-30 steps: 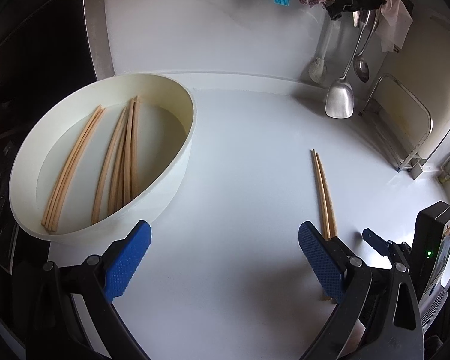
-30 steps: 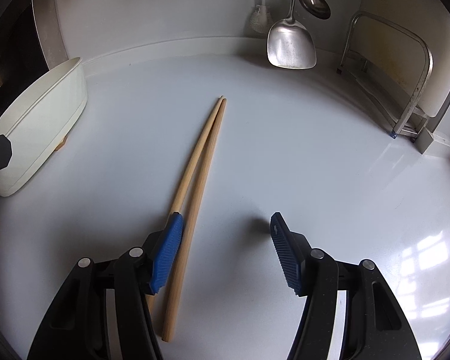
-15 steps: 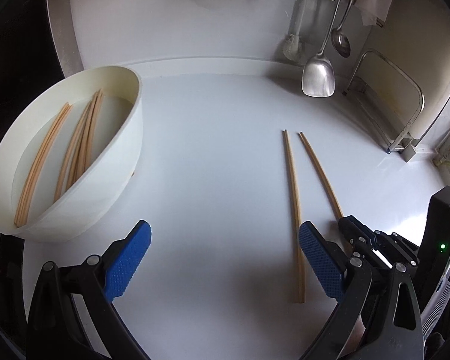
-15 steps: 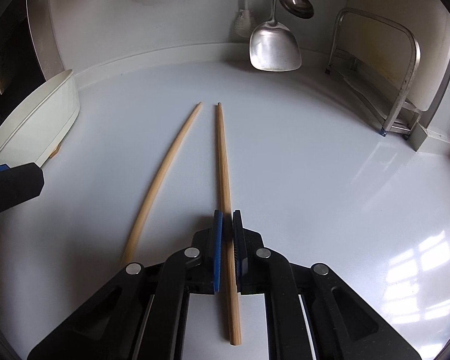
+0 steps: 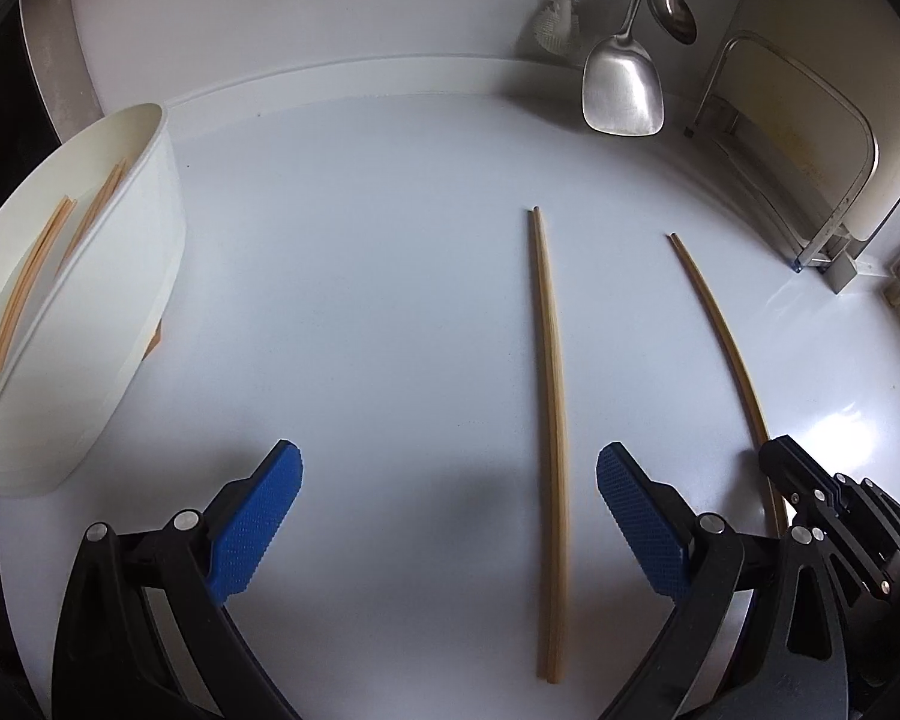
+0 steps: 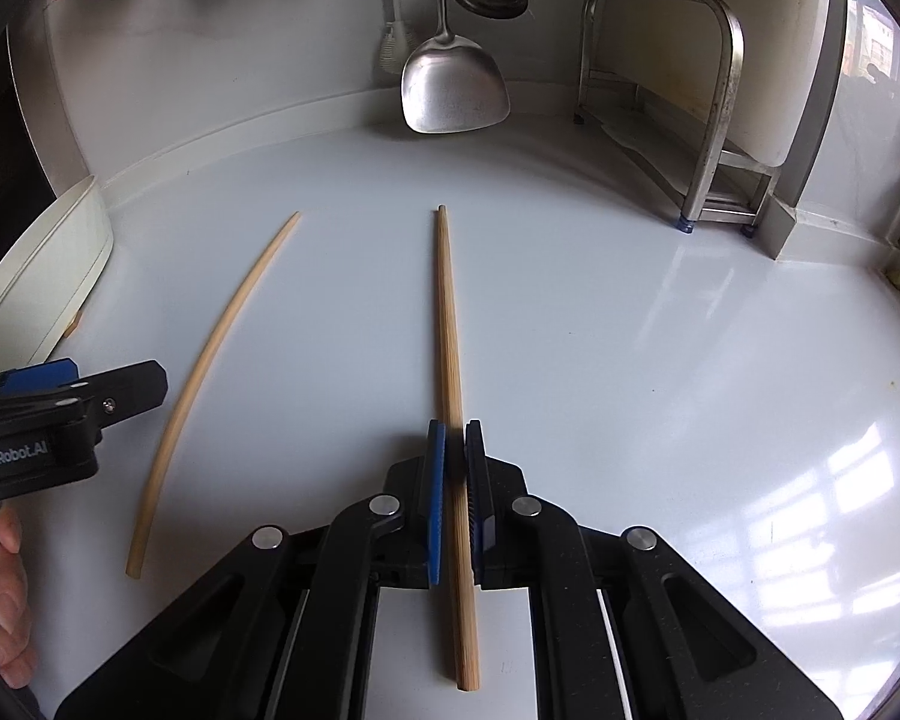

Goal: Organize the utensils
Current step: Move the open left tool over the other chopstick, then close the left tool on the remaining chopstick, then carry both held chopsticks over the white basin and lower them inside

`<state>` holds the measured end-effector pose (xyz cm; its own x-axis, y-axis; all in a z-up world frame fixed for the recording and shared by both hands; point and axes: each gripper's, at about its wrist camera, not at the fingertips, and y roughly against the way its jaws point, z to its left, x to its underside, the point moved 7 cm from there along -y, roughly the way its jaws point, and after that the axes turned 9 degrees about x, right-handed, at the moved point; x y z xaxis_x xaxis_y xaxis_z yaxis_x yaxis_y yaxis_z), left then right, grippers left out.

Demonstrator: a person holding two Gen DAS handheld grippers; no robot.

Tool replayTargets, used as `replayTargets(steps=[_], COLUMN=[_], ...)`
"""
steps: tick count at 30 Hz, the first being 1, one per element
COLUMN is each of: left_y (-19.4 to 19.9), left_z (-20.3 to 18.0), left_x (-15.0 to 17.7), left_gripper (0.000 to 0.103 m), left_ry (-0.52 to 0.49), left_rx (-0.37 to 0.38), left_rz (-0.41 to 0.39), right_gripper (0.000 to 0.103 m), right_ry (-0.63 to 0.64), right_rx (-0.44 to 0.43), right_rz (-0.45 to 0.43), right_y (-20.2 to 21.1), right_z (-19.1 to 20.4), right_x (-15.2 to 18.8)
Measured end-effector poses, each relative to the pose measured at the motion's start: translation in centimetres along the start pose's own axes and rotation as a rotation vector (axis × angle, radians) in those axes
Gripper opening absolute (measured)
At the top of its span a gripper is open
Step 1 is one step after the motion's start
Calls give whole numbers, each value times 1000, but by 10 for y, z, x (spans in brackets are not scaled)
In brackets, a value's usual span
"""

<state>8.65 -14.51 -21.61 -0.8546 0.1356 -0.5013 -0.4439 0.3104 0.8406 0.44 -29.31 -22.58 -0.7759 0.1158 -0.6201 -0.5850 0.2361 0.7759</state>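
White glossy tabletop (image 5: 390, 300), raised lip along its back edge. Lying on it: one wooden chopstick (image 5: 551, 360), flat, tip toward the back wall. White basin (image 5: 120, 312) at the left edge, several chopsticks inside; it seems propped on something brownish beneath, too hidden to identify. Steel rack (image 6: 714, 120) stands at the back right corner. Window glare on the right part of the surface.

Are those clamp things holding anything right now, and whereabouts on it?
The right gripper pinches one chopstick near its thick end. The left gripper is open, holding nothing.
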Motion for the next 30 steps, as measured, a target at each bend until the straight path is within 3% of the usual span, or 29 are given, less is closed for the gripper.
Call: replayTargets(steps=[2, 4, 22, 25, 27, 28, 30], left_y=[-6, -10, -18, -14, -13, -13, -12], left_z=[-3, -5, 0, -10, -20, -24, -30], left_x=[-2, -3, 1, 0, -1, -1, 0], left_gripper=[97, 97, 95, 71, 44, 37, 7], left_ry=[-17, -32, -27, -72, -104, -114, -123], left_rx=[-8, -23, -57, -32, -9, 0, 10], left_rz=[0, 0, -4, -22, -22, -21, -20], right_gripper=[9, 19, 20, 20, 18, 16, 6], right_ry=[-3, -6, 81, 90, 94, 96, 105], right_rx=[1, -8, 17, 16, 11, 5, 2], right_rz=[4, 1, -16, -19, -21, -21, -22], right_y=[0, 0, -5, -5, -5, -5, -4], right_z=[-2, -4, 3, 4, 5, 5, 6], right_x=[0, -1, -7, -7, -7, -6, -6])
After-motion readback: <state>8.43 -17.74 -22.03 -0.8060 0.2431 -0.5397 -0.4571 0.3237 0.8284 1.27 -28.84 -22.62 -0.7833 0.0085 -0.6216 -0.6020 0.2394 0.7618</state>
